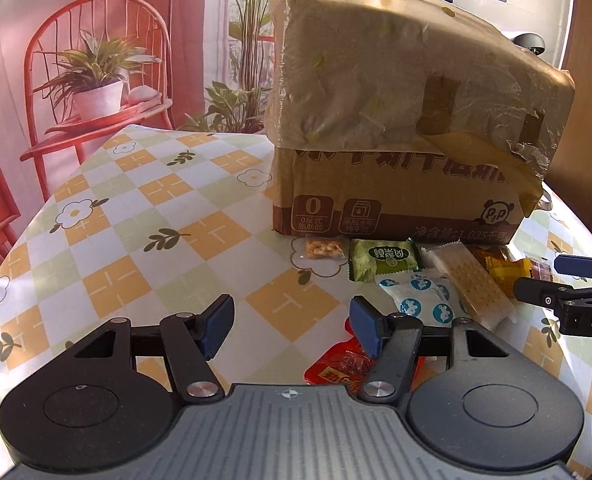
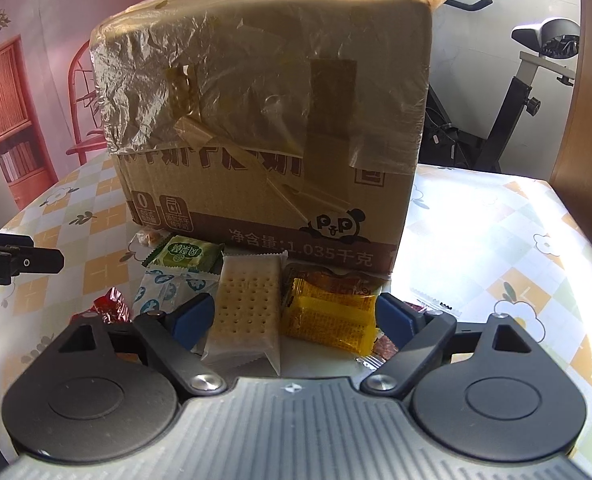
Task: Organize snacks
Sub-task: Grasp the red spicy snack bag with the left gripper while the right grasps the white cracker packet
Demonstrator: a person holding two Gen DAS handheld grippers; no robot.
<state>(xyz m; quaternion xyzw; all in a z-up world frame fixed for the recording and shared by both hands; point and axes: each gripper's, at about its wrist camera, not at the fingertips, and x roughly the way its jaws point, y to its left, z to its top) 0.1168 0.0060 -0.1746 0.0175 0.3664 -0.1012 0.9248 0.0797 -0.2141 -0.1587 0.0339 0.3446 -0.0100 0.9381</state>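
A taped cardboard box stands on the table, also in the right wrist view. Snack packets lie in front of it: a green packet, a clear cracker pack, a white-and-blue packet, a yellow packet, a red packet and a small nut packet. My left gripper is open and empty, left of the pile. My right gripper is open, with the cracker pack and yellow packet lying between its fingers.
The table has a checked flower-print cloth. The right gripper's fingers show at the right edge of the left view, the left gripper's finger at the left of the right view. An exercise bike stands behind.
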